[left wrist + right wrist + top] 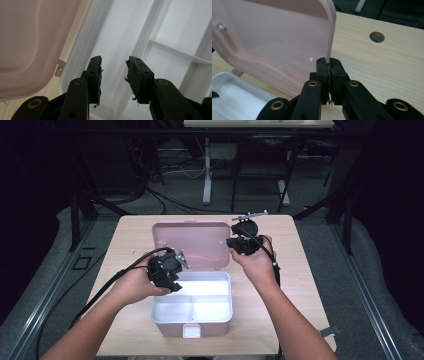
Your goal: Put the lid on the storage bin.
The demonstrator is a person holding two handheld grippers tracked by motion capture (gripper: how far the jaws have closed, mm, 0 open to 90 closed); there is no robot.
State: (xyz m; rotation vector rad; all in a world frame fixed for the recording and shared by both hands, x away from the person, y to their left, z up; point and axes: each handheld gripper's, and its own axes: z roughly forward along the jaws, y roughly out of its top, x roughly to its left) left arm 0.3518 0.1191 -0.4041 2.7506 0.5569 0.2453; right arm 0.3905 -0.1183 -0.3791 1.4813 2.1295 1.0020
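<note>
Pink plastic lid (191, 244) stands raised at the frame's centre, the right gripper (329, 65) pinching its thin edge (light, probably flexy, slippery); the left gripper (113, 68) hangs spread above the white tray (220, 306)

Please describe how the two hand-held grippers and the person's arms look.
Both the left gripper and the right gripper are black, each with two flat jaws fixed by brass-coloured rivets and worn, frayed pads. Each carries a grey plate and trails a black cable. The forearms are bare, without sleeves.
</note>
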